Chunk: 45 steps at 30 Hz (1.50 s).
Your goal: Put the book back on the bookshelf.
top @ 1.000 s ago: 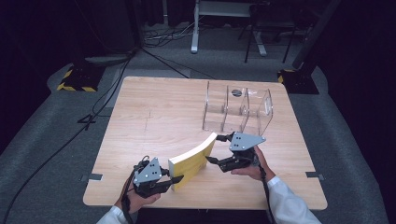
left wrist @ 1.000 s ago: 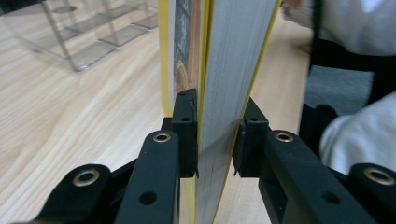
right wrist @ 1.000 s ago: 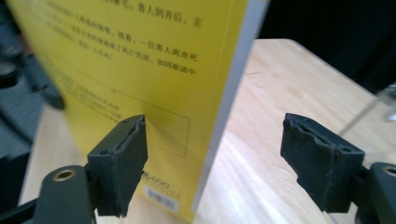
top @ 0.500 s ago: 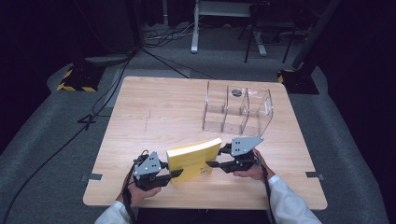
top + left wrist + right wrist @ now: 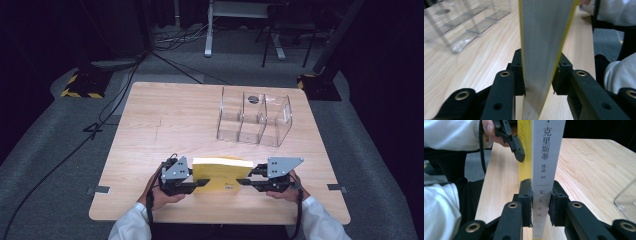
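We hold a yellow book upright.
Left tongs and right tongs clamp its ends, worktop's six o'clock.

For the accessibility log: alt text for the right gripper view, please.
The right gripper is shut on the white printed spine of a yellow book held above a wooden table. The left gripper holds the book's far end.

We see the left gripper clamped on a yellow-covered book's page edge, above the wooden table; clear organizer upper left, probably three compartments; white sleeve right.
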Available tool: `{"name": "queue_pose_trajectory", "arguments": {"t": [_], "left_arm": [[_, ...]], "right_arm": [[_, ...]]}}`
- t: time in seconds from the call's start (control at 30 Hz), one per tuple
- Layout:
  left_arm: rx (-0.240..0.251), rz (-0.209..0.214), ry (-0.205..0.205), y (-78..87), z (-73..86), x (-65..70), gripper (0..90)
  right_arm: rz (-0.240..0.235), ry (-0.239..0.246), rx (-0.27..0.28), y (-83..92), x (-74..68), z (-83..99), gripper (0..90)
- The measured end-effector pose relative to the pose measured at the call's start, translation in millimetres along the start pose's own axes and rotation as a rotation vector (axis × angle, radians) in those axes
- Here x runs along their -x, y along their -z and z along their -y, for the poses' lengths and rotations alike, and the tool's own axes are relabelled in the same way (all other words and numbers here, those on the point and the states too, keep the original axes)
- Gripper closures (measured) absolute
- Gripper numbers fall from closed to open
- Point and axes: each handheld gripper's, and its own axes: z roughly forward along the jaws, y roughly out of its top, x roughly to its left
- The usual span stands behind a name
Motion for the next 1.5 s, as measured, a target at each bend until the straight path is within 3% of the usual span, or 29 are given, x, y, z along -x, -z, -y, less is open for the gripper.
{"name": "queue_pose_trajectory", "arguments": {"t": [0.1, 0.23, 0.33, 0.5, 0.67, 0.77, 0.97, 1.07, 1.17, 1.23, 1.33, 1.5], "left_arm": [[0.005, 0.047, -0.020, -14.6, -7.3, -2.6, 73.8], [0.016, 0.060, -0.014, -25.7, -12.3, -6.3, 74.4], [0.021, 0.072, -0.006, -27.7, -12.4, -8.7, 74.1], [0.001, -0.019, 0.014, -29.5, -9.6, -8.8, 60.6], [-0.070, -0.062, -0.001, -24.9, 1.1, -8.5, 59.1], [-0.066, -0.056, 0.008, -20.2, 7.7, -7.9, 63.2], [-0.068, -0.053, -0.015, -14.6, 13.5, -0.7, 68.6], [-0.060, -0.052, -0.002, -15.0, 16.3, -0.1, 68.4], [-0.050, -0.050, 0.029, -17.8, 20.0, -1.0, 67.9], [-0.071, -0.080, 0.029, -23.9, 24.4, 0.6, 67.0], [-0.083, -0.093, 0.021, -24.7, 21.9, 1.3, 67.3], [-0.070, -0.106, 0.038, -32.0, 19.2, -1.1, 67.2]], "right_arm": [[-0.017, -0.035, 0.016, 6.3, 7.9, 8.0, 70.4], [-0.011, -0.105, 0.055, 10.0, 19.7, 20.9, 70.7], [-0.009, -0.103, 0.053, 11.3, 20.6, 21.8, 70.2], [0.017, -0.081, 0.046, 10.0, 15.3, 20.4, 74.1], [0.040, -0.052, 0.036, 11.4, 6.8, 19.4, 75.2], [0.048, -0.043, 0.036, 11.6, 2.6, 19.2, 75.2], [0.041, -0.049, 0.052, 9.0, 1.3, 21.6, 71.1], [0.040, -0.036, 0.002, -2.7, 0.6, 25.2, 70.2], [0.041, -0.034, 0.000, -7.8, -0.2, 26.8, 71.8], [0.033, -0.032, 0.001, -6.8, 1.3, 26.2, 72.4], [0.037, -0.047, 0.021, -8.0, -0.3, 25.7, 71.2], [0.035, -0.056, 0.050, -8.1, -0.9, 23.4, 72.8]]}}
